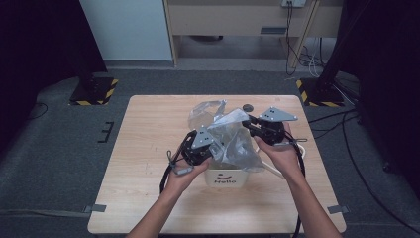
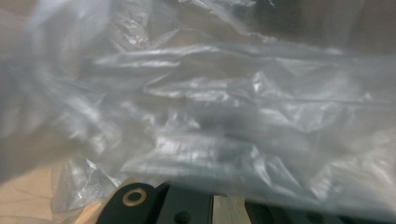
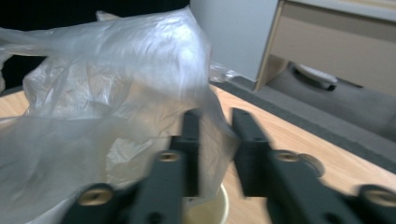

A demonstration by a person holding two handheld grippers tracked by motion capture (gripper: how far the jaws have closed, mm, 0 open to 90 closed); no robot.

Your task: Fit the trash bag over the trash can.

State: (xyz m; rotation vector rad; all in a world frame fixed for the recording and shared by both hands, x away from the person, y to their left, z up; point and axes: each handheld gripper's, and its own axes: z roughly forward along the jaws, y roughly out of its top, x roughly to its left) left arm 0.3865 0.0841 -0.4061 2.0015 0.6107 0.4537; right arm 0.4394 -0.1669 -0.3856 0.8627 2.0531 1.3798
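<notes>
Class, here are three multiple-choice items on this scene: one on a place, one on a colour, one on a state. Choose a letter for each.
1. Where does the small bin stand?
A. On the floor beside the table
B. On the wooden table, between the person's hands
C. On the far shelf

2. What colour is the bin?
A. White
B. Red
C. Black

3. How is the plastic bag lying?
A. Folded flat on the table
B. Fully tucked inside the bin
C. Crumpled and raised above the bin, between the left gripper and the right gripper

Answers:
1 B, as the high view shows the bin on the tabletop near the person's edge.
2 A, as its side is white with dark lettering.
3 C, as the creased clear film stands above the bin's rim between both grippers.
</notes>
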